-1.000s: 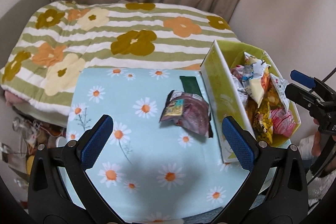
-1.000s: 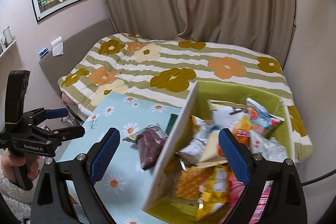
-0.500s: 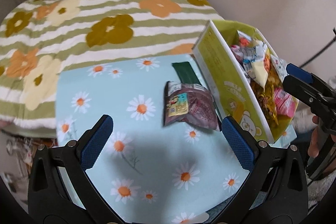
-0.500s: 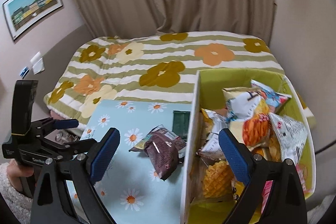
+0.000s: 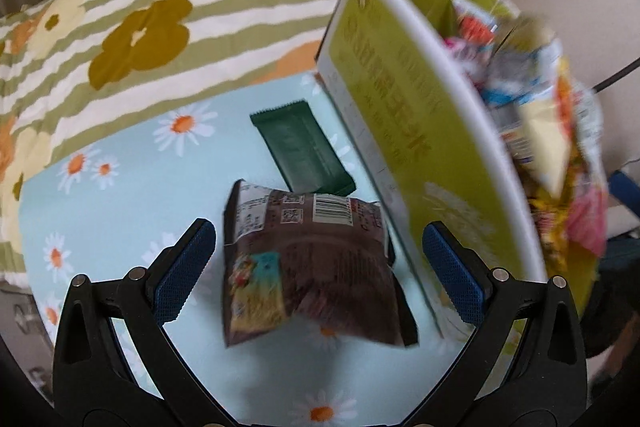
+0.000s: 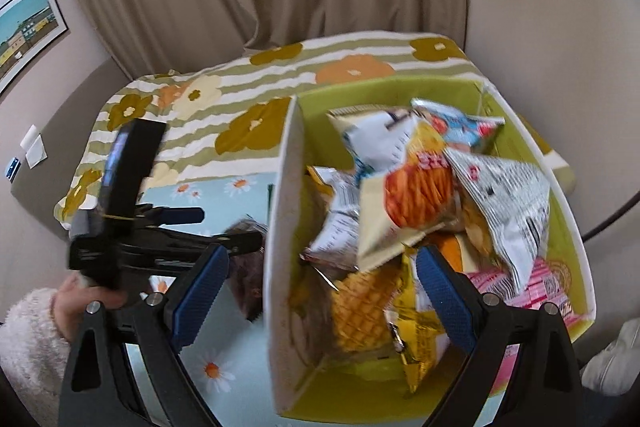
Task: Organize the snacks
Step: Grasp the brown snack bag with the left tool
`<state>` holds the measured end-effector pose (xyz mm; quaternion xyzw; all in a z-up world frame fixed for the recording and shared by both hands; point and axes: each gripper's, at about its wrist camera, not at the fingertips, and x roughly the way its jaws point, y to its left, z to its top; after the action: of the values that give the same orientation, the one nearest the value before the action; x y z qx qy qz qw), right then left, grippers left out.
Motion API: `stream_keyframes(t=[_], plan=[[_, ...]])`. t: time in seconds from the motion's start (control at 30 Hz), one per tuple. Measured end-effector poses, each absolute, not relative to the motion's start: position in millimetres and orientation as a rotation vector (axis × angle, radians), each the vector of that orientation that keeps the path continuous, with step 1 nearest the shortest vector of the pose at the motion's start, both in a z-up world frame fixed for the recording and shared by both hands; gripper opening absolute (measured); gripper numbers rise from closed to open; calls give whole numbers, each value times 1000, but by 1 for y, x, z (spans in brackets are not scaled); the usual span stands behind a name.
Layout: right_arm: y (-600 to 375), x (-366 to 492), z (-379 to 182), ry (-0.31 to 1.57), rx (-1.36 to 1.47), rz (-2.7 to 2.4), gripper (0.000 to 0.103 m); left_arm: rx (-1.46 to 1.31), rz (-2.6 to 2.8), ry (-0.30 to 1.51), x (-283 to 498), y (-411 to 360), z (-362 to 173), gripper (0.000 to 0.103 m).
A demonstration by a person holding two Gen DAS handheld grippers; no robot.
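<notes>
My left claw [image 5: 318, 273] stands wide and empty astride the brown snack packet [image 5: 308, 267] lying on the worktop [image 5: 120, 227] beside the green box [image 5: 400, 131], while my right claw [image 6: 322, 293], equally wide, straddles that box's near wall.

We saw a glossy crinkled foil brown snack bag [image 5: 316, 267], a matt dark green wrapper [image 5: 304, 151], a smooth cardboard box [image 5: 404, 131], a printed daisy cloth [image 5: 120, 211], ribbed blue rubbery fingers [image 5: 184, 279], a fleecy sleeve [image 6: 28, 339].
</notes>
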<state>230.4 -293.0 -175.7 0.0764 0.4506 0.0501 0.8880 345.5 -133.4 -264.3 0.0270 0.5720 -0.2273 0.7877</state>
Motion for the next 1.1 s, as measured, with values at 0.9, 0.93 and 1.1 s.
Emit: stream_keyframes(t=[0.9,0.93,1.1], plan=[[-244,258,-187,948,113,252,94,109,-539,1301,348,-95,-298,102],[-241,259,-187,949,111,255,94,113,-549,1305,349,-95,-301,103],[-224,266,-189,955,97,258,94,89,-611,1290,346,-87,-304,102]])
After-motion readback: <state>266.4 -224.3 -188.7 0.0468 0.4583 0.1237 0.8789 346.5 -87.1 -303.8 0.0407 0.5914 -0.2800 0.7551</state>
